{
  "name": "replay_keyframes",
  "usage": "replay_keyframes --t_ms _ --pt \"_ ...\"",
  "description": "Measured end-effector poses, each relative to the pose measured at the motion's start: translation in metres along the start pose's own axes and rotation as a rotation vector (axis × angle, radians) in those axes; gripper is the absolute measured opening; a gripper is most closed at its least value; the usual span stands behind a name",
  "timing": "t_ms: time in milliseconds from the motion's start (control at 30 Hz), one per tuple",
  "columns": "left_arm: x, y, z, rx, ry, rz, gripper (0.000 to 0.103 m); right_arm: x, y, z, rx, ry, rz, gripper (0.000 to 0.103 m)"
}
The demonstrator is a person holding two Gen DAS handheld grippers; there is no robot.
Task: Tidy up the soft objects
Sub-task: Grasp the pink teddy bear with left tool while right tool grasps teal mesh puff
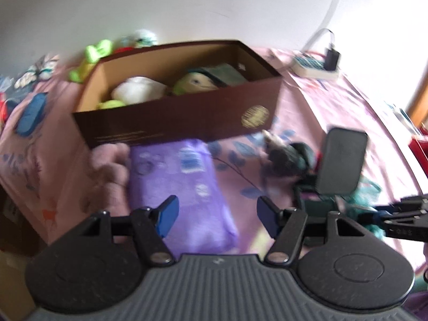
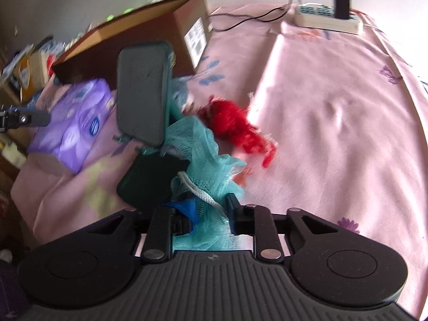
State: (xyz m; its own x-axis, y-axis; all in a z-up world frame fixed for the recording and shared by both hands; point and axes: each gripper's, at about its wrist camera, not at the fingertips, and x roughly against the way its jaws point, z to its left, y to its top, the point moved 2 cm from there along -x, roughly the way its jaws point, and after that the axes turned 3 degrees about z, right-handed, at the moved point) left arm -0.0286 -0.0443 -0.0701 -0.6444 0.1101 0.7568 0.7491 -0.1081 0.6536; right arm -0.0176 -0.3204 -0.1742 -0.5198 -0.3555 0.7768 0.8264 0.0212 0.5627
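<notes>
We worked over a bed spread with a pink, flower-printed sheet. Our left gripper hung released, its blue-padded jaws standing well apart above a purple tissue pack with nothing between them. That pack lay on the sheet just in front of a brown cardboard box, its far end touching or nearly touching the box's long side; we could not tell which through the blur. A pink fuzzy thing sat beside the pack's left edge.

The box stood open, and inside it we saw a white plush, a green plush beside it and something yellow-green low at the near left corner. Behind the box, against the wall, lay more bright green and white toys, too blurred to name.

Our right gripper was clenched on a teal mesh bath pouf, whose netting bunched between the jaws and spilled forward, with its white cord lying across it. A red fuzzy thing lay on the sheet just beyond the pouf. A dark flat rectangular piece stood up to the left of the pouf, and a white power strip with a black plug rested at the far edge of the bed.
</notes>
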Motion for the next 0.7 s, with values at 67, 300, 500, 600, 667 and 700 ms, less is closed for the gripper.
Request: replay_keyframes --t_ms 67,300,500,600,667,700 --pt "0.002 0.004 0.016 0.047 0.013 -0.012 0.067 0.001 0.002 -0.006 -0.042 -0.005 -0.02 0.0" --pt "0.0 0.011 0.081 0.216 0.067 -0.03 0.067 0.0 0.008 -0.028 -0.212 0.006 -0.04 0.0" --pt "-0.027 0.0 0.125 0.28 0.07 0.042 0.067 0.004 0.013 -0.032 -0.286 0.045 -0.045 0.0" --pt "-0.042 -0.002 0.141 0.319 0.055 0.067 0.068 0.005 0.014 -0.032 -0.308 0.043 -0.05 0.0" --pt "-0.049 -0.002 0.15 0.352 0.002 0.072 0.069 0.004 0.015 -0.031 -0.327 0.039 -0.048 0.0" --pt "-0.053 0.0 0.153 0.364 -0.023 0.077 0.069 0.003 0.015 -0.031 -0.335 0.039 -0.047 0.0"
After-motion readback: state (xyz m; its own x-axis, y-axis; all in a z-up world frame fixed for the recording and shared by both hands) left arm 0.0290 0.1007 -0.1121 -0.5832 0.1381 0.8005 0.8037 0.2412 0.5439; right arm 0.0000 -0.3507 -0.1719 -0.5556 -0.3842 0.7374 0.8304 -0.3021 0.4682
